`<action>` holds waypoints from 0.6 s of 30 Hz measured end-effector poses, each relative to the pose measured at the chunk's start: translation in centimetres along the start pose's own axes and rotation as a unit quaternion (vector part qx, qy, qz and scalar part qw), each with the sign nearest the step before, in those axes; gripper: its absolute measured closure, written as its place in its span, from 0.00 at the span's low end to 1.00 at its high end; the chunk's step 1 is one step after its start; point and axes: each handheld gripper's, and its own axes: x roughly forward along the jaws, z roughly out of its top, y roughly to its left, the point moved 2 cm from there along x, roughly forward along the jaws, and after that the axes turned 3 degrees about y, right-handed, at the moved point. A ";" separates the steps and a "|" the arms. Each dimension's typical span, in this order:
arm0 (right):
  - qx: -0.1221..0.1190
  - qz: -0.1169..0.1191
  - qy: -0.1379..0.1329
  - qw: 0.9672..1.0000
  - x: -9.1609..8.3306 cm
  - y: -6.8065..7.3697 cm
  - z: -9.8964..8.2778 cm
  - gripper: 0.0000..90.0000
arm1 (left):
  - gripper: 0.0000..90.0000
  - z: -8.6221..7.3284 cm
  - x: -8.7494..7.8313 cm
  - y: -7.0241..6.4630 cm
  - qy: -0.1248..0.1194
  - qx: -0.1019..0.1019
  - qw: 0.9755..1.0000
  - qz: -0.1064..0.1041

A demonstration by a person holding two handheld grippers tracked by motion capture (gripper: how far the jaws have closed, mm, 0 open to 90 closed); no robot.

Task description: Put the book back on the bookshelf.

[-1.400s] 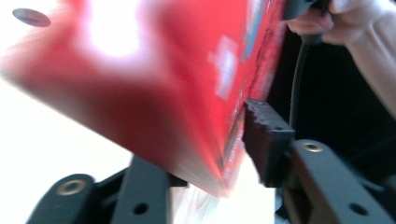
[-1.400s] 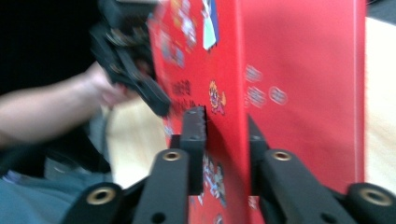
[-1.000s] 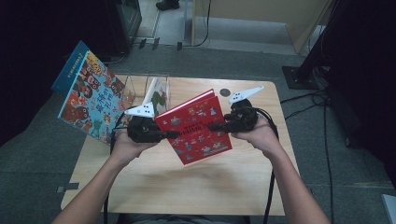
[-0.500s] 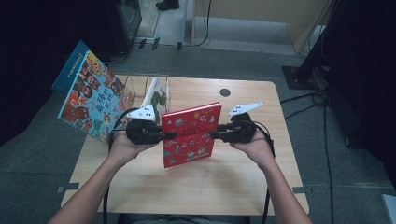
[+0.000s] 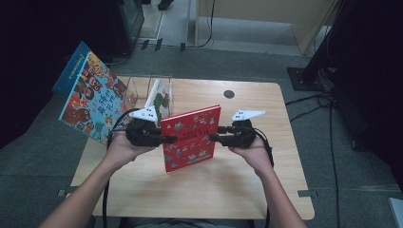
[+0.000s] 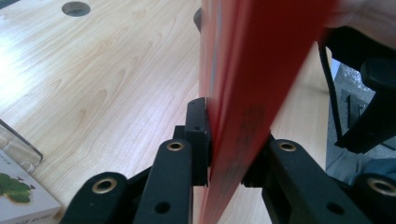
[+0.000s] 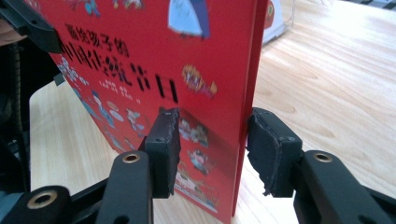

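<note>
The left gripper point(image 5: 167, 139) has its two black jaws closed on the left edge of the red book point(image 5: 191, 137); in the left gripper view both pads press on the book point(image 6: 243, 93) from the two sides, so the grip there is firm. The right gripper point(image 5: 214, 137) stands at the opposite edge of the book. In the right gripper view its jaws are around the spine of the book point(image 7: 154, 70) but apart from it: a gap shows between the right pad and the spine (the left pad is very close to the cover; I cannot tell if it touches). These jaws have just been opening, with the book between them.

The book stands upright on its lower edge, near the middle of the wooden table point(image 5: 256, 180), with the picture cover turned toward the person. Both hands come in from the near side of the table. Behind the left gripper is a clear plastic holder point(image 5: 142, 88) with a white and green book point(image 5: 159, 97) in it, and beside that, at the table's left edge, a big blue picture book point(image 5: 92, 97) stands tilted.
</note>
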 end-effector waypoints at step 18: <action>-0.011 0.013 -0.007 1.000 0.9 0.8 0.7 0.61 | 0.83 3.7 -1.9 -0.2 0.080 -0.010 0.997 0.020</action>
